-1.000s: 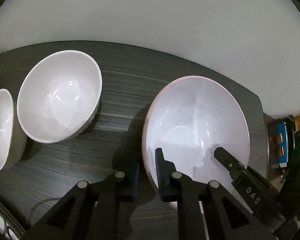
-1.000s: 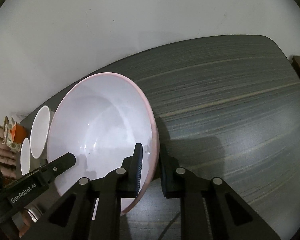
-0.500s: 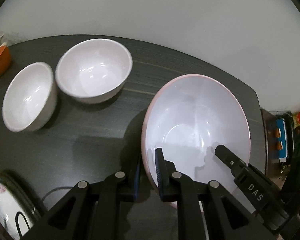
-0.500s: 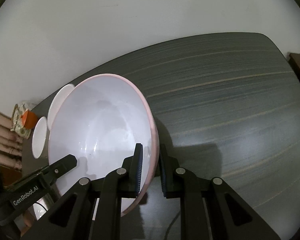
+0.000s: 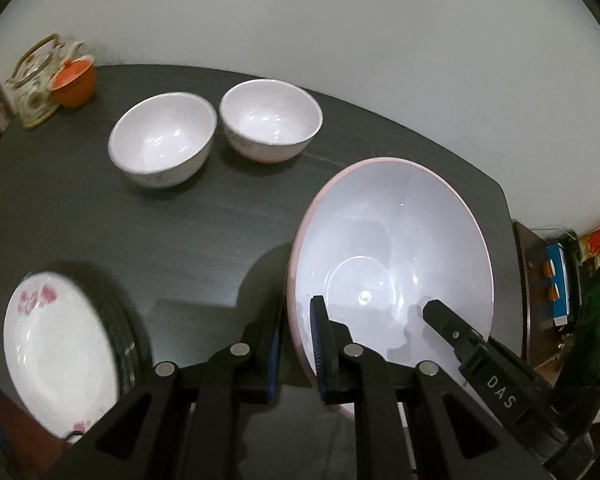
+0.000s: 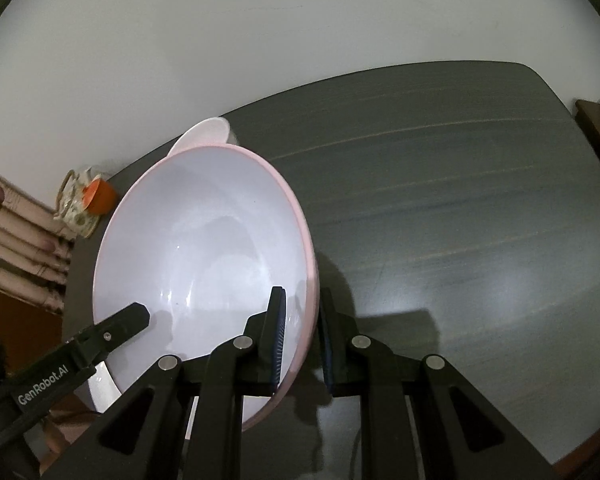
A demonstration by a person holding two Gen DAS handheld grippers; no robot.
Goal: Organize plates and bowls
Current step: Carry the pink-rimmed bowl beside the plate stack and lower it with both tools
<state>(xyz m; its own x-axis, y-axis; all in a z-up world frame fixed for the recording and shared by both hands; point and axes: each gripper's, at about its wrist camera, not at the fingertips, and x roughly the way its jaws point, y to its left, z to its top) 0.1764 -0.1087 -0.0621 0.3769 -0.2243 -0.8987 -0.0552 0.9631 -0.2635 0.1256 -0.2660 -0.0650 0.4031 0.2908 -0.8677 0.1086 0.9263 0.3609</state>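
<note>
Left gripper (image 5: 296, 344) and right gripper (image 6: 302, 340) each pinch our pink-rimmed bowl (image 5: 388, 264), lower right; uneven pull could slip it.

The left gripper (image 5: 296, 350) pinches the near-left rim of a large pink-rimmed bowl (image 5: 396, 248), one finger inside and one outside. The right gripper's finger (image 5: 456, 332), marked "DAS", reaches into the bowl from the lower right. The bowl casts a shadow on the dark worktop (image 5: 204, 220). Two small white bowls (image 5: 162, 144) (image 5: 272, 120) stand upright just beside each other farther back. A white plate (image 5: 56, 356) with pink flowers tops a stack of dark plates at lower left. At the far left corner an orange cup (image 5: 74, 82) stands beside a patterned teapot (image 5: 36, 84).
</note>
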